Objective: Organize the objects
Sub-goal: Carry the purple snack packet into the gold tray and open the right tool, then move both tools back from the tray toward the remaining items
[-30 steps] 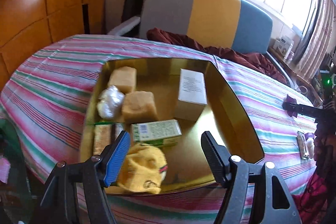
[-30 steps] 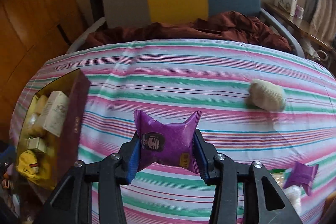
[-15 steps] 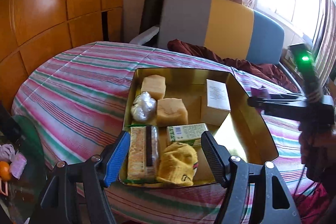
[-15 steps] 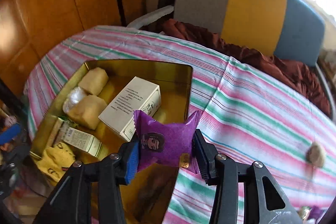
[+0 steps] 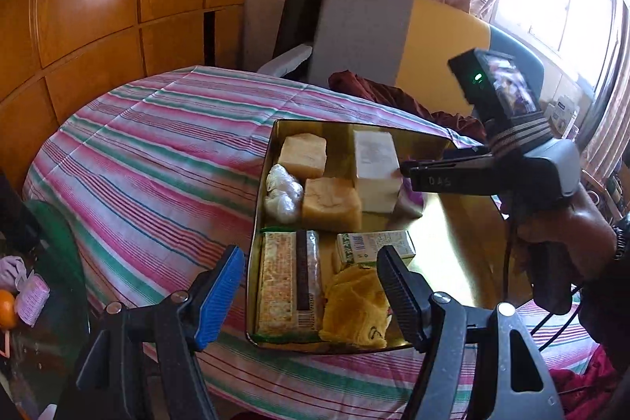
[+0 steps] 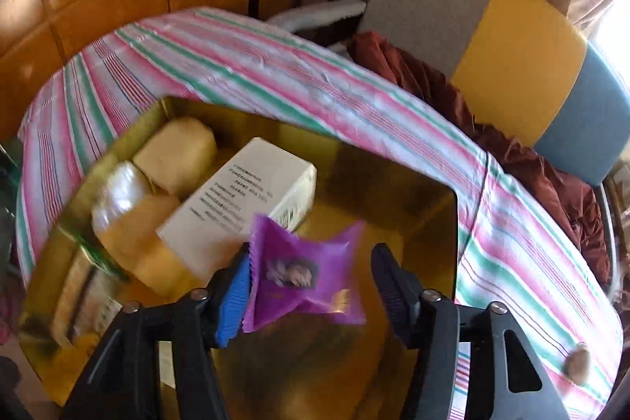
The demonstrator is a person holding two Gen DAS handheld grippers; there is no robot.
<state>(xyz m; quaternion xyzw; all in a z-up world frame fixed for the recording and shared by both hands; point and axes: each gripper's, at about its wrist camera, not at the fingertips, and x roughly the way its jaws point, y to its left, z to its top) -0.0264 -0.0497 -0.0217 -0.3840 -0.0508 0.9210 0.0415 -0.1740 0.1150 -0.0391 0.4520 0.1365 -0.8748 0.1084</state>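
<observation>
A gold tray on the striped table holds two tan blocks, a white box, a clear wrapped lump, a cracker pack, a green carton and a yellow pouch. My left gripper is open and empty at the tray's near edge. My right gripper hangs over the tray with its jaws spread. The purple snack packet sits between them, blurred, touching only the left pad and clear of the right one. In the left wrist view the right gripper reaches in beside the white box, the purple packet below it.
The striped tablecloth covers the table. A grey, yellow and blue chair with a maroon cloth stands behind it. A small tan lump lies on the cloth at right. A glass side table with small items stands at the left.
My right gripper moved over the tray and its jaws opened, so the purple packet is coming loose. My left gripper drew back slightly, showing more of the tray.
</observation>
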